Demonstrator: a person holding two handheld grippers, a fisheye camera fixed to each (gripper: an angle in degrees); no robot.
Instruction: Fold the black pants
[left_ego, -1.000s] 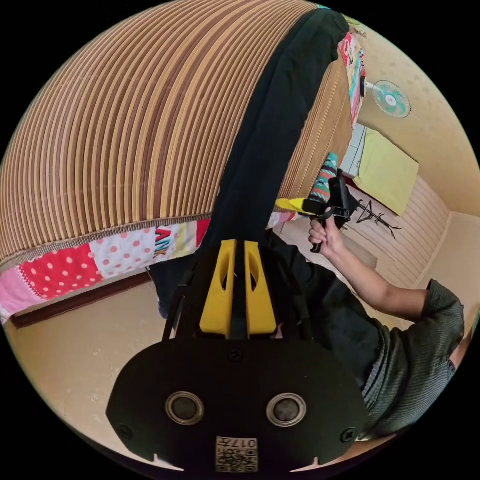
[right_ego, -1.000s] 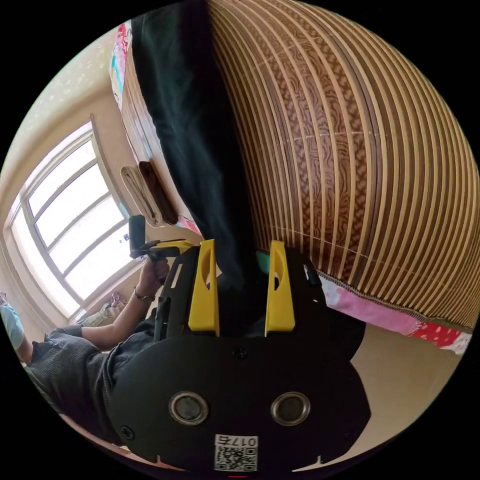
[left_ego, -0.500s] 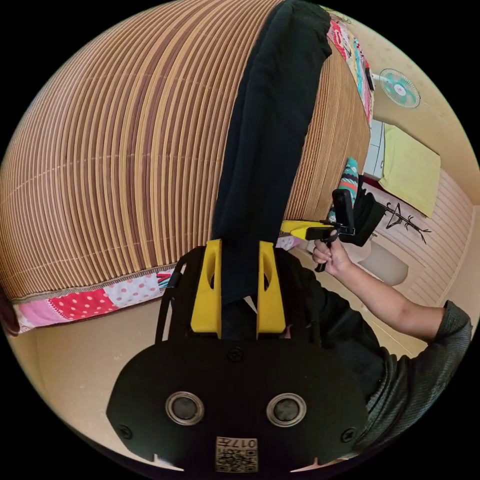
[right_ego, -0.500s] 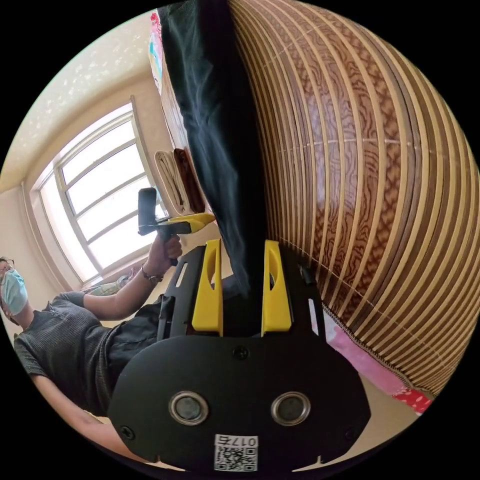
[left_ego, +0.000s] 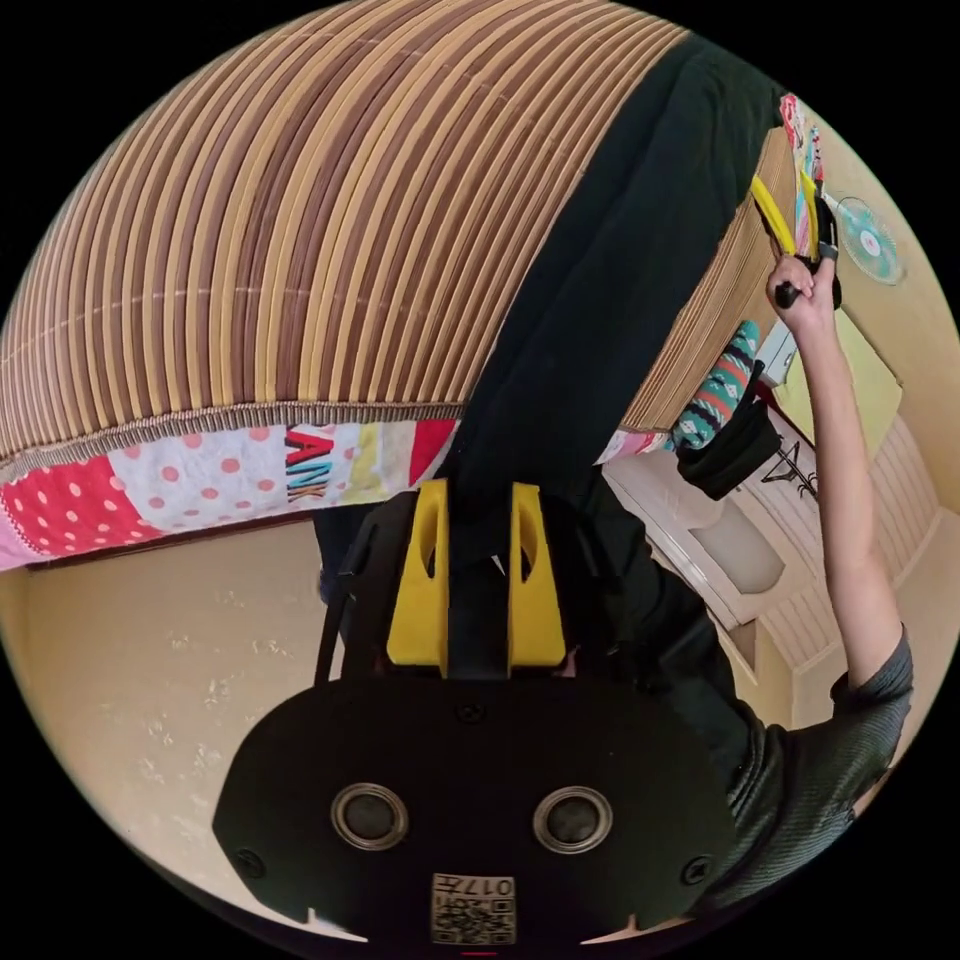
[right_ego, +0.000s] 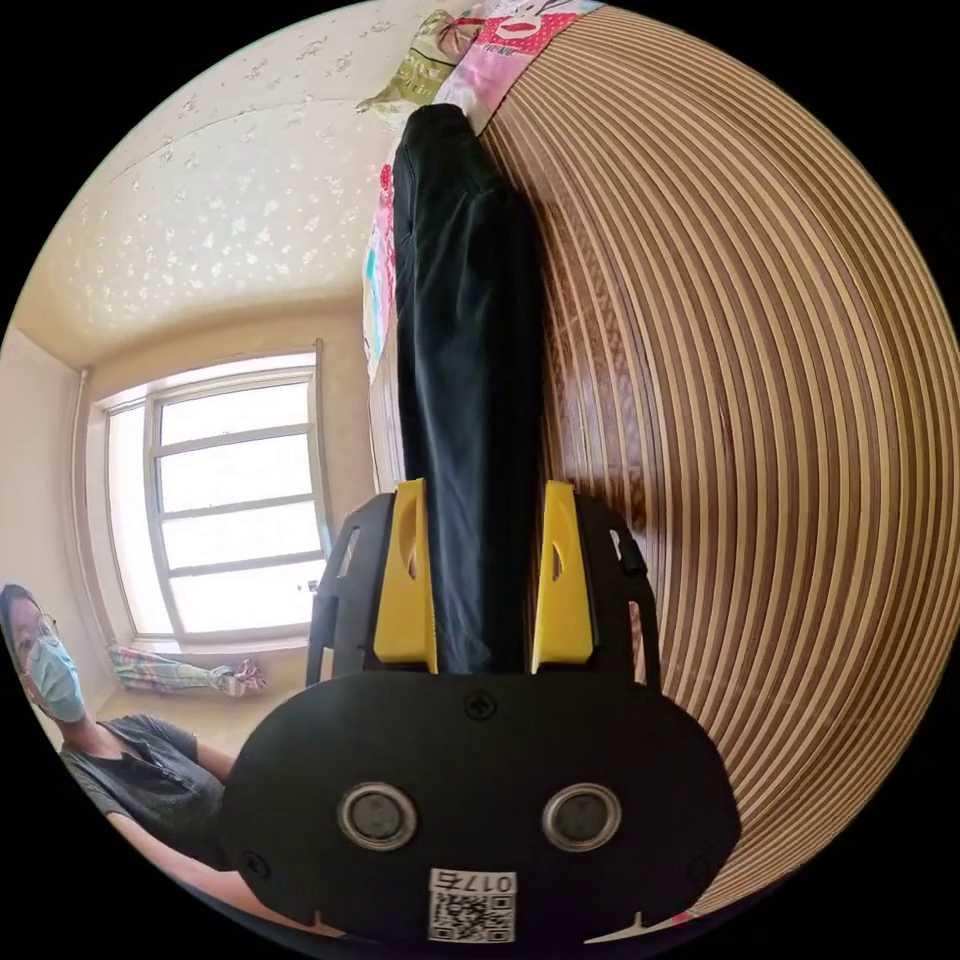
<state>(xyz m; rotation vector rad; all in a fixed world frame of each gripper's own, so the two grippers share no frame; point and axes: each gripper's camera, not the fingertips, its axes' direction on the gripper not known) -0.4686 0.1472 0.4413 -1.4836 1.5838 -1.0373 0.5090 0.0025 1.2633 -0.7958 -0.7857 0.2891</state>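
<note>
**Black pants stretched along a striped mat on a bed**

A bed covered by a brown and tan striped mat (left_ego: 260, 230), edged with a patchwork quilt (left_ego: 200, 470), sits in a cream-walled room with a window (right_ego: 230, 510). The black pants (left_ego: 600, 300) lie as a long narrow strip along the mat, near its edge.

In the left gripper view, the left gripper (left_ego: 477, 585) has dark cloth between its yellow jaws with a narrow gap; I cannot tell whether they press on it. In the right gripper view, the right gripper (right_ego: 485, 585) has its jaws spread wide around the pants (right_ego: 465, 400), not visibly clamping. In the left gripper view the person's hand (left_ego: 805, 290) holds the right gripper (left_ego: 790, 210) at the far end of the pants.

Risk: with neither grip sure, lifting an end could let the cloth slip out and bunch. The strip lies close to the mat's edge, so a sideways pull might drag it off.

Black cloth against black gripper bodies hides the contact points. Which end is the waistband is unclear.
</note>
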